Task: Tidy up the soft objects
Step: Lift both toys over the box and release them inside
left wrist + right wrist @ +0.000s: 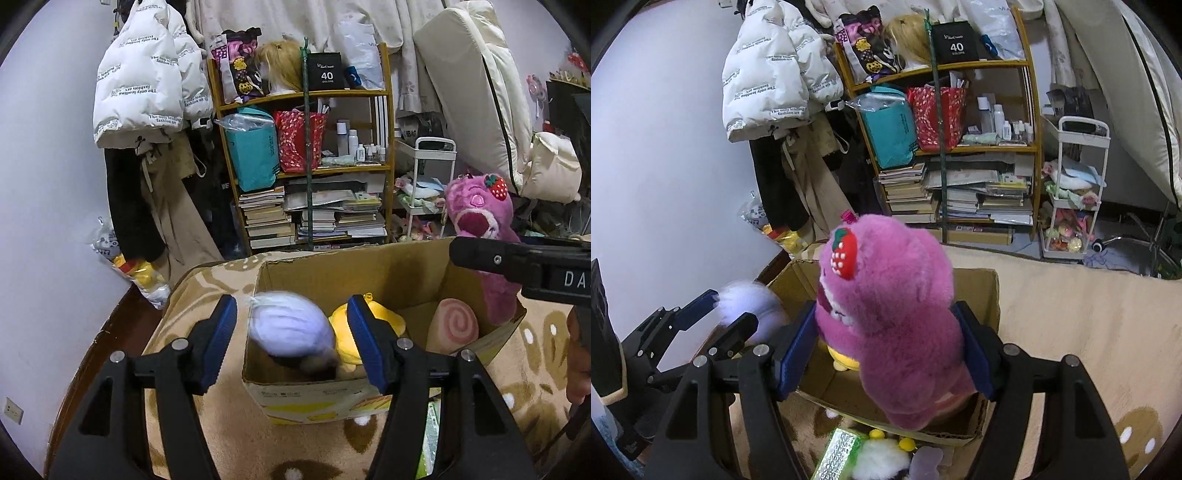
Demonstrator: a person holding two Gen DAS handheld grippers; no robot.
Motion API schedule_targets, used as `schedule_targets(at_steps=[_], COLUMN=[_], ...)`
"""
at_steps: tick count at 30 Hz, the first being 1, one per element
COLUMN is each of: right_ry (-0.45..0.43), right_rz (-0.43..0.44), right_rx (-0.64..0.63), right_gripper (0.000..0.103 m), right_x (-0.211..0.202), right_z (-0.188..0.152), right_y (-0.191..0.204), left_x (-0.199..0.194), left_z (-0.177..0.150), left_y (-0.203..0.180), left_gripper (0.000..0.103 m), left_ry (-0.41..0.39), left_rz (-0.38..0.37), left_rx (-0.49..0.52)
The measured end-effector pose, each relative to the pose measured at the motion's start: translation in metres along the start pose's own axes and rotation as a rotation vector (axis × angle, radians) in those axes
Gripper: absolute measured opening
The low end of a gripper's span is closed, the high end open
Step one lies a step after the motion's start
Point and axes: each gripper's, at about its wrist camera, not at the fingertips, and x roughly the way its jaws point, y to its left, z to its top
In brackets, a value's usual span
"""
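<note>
Right hand-held gripper [886, 354] clamps furry pink plush bear [897, 314] above cardboard box [982, 295]; left hand-held gripper [291, 343] spread open, blurred lilac plush [291, 325] between its fingers.

Blurred lilac plush [291, 325] above cardboard box [332, 391]

Between my right tool's [886, 350] blue pads [975, 350] sits a magenta-pink plush bear [897, 317] with a red, white-dotted strawberry [845, 253] on its head. Ahead of my left tool [293, 341], whose pads [365, 343] are blue too, I see a pale lilac plush [291, 325], a yellow plush [384, 319], and a pink swirl-patterned cushion [456, 323] in the brown cardboard box [369, 271], on a beige blanket [229, 421] with brown and white marks.
</note>
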Motion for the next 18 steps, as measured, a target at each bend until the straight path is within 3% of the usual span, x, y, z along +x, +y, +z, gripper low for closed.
schedule_targets(at_steps=[7,15,18], right_ry=[0.003,0.002,0.001], right_rz=[-0.011,-0.042,-0.048], right_rx=[-0.002,-0.045,-0.043], right_gripper=[0.078,0.08,0.081], right_x=[0.0,-0.004,-0.004], right_z=[-0.001,-0.002,-0.002], right_y=[-0.003,0.007,0.008], left_x=[0.0,-0.009,-0.01], left_z=[0.0,0.005,0.006], left_y=[0.002,-0.005,-0.006], left_gripper=[0.064,0.065,0.076], left_ry=[0.011,0.008,-0.007], left_rz=[0.006,0.038,0.06], left_rx=[-0.013,0.051,0.056])
